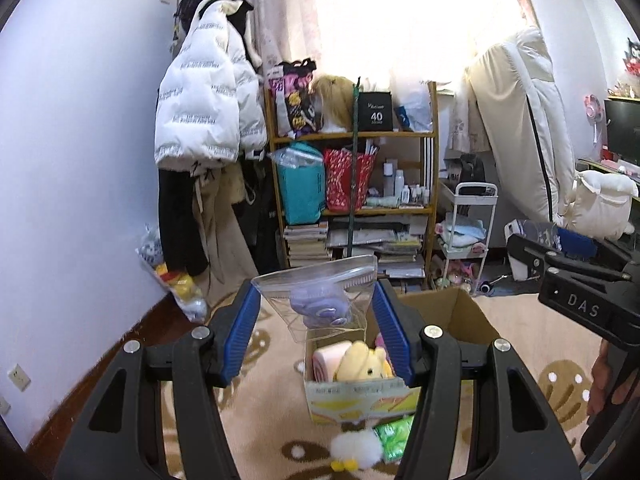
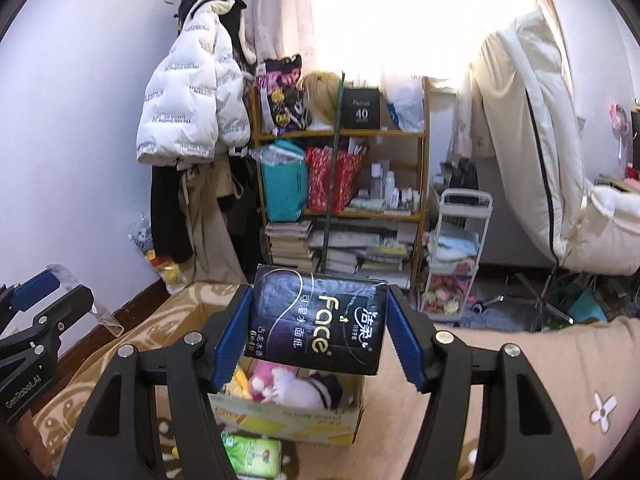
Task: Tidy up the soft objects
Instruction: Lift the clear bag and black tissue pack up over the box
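Observation:
My left gripper [image 1: 316,312] is shut on a clear plastic bag [image 1: 320,292] with a lilac soft item inside, held up above the open cardboard box [image 1: 464,316]. In the box lie a yellow plush [image 1: 362,362] and a pink roll [image 1: 326,360]. My right gripper [image 2: 316,328] is shut on a black pack of face tissues [image 2: 318,326], held over the same box [image 2: 292,420], where a pink and white plush [image 2: 288,386] lies. A green tissue pack [image 2: 252,454] and a white fluffy toy [image 1: 354,450] lie on the carpet in front of the box.
The box stands on a beige patterned carpet [image 1: 520,332]. Behind it is a wooden shelf [image 1: 352,208] full of bags and books, a coat rack with a white jacket [image 1: 204,104], a white trolley [image 2: 456,256] and bedding [image 2: 532,140] at the right. The other gripper shows at each frame's edge.

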{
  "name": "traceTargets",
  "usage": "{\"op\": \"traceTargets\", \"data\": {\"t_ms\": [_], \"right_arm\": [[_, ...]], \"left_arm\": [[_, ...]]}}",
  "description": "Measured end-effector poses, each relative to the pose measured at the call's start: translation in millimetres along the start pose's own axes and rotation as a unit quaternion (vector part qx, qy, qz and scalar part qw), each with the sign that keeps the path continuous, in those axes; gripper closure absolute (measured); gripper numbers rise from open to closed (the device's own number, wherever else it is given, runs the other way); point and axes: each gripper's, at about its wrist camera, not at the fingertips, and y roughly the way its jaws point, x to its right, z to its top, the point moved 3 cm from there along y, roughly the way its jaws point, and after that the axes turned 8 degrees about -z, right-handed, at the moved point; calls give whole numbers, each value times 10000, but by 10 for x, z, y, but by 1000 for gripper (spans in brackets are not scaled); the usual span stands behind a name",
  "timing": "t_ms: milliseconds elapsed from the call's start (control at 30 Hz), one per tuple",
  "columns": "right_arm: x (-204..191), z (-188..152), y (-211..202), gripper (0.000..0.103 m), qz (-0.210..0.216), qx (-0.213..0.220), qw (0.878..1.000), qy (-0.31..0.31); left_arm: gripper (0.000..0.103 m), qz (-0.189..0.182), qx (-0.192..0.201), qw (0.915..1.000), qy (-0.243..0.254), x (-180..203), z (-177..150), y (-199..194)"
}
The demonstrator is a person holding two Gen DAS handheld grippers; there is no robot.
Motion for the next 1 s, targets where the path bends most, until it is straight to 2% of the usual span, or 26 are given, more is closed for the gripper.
{"op": "traceTargets", "data": {"t_ms": [200, 400, 667, 867, 1000], "right_arm": [[-48, 159, -37, 34, -102, 391, 9991, -159], [-109, 165, 68, 34, -48, 505, 9986, -144], [-166, 46, 275, 34, 54, 355, 9993, -128], [-113, -121, 414, 34, 291, -60, 9994, 201], [-107, -223, 529, 34, 430, -260, 9983, 301]], "left_arm": [[46, 94, 180, 9998, 15, -70, 225, 131], [46, -95, 189, 9997, -132, -76, 274, 322], [46, -70, 73, 9997, -237, -44, 115, 563], [46, -150, -46, 9989, -432, -82, -19, 732], [45, -149, -153, 9991, -356, -78, -82, 828]]}}
